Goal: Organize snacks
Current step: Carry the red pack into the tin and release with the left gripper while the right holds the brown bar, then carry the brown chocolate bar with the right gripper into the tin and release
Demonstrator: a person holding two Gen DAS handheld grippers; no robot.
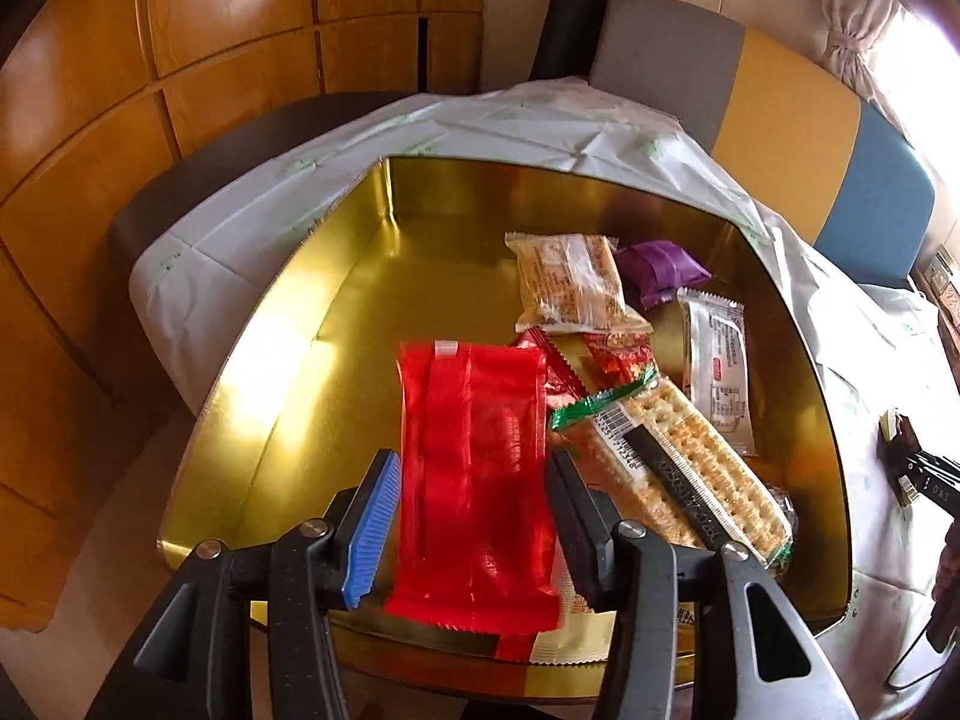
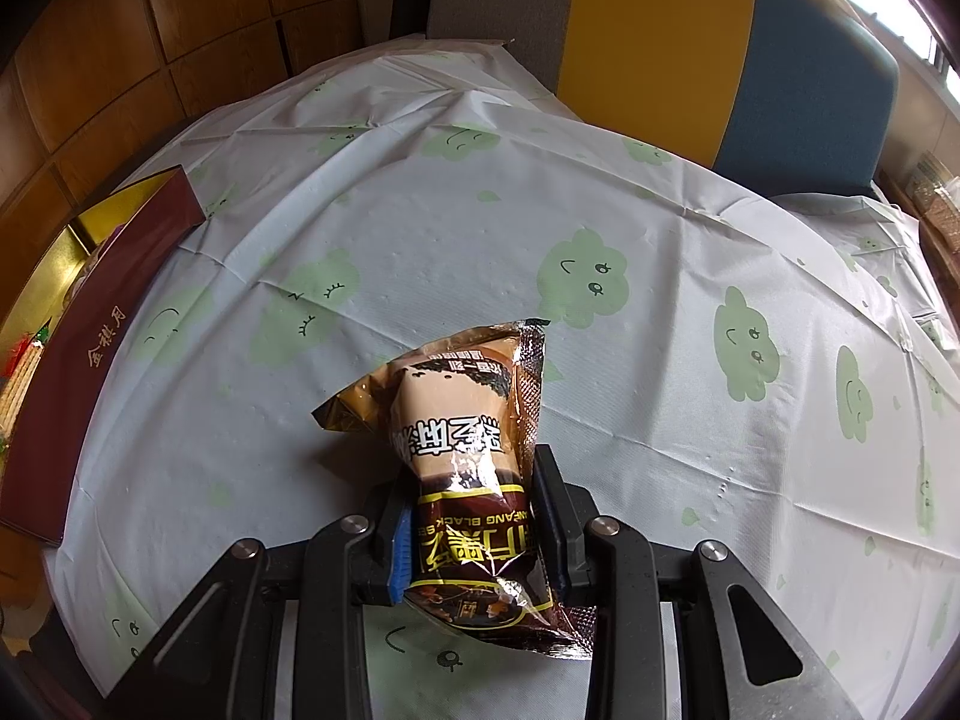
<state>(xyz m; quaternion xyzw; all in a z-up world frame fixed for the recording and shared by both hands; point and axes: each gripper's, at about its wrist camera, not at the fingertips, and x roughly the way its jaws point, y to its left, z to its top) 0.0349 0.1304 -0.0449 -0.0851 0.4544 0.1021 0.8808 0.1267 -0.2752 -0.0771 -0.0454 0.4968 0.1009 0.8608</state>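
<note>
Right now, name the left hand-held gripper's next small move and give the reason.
Probably lift the left hand-held gripper clear: its jaws stand apart from the red packet, which seems to lie free in the gold tin beside other snacks.

Red packet (image 1: 474, 498) showing motion-blurred, covering a cream wrapper (image 1: 570, 645) at lower centre; tin (image 2: 54, 276) being cropped at left edge.

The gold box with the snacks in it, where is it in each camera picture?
Left wrist view: the gold box fills the middle, its shiny floor holding the snack packets.
Right wrist view: only a corner of it shows at the left edge, behind its dark red wall.
Shared landmark: the yellow and blue chair back beyond the table.
</note>
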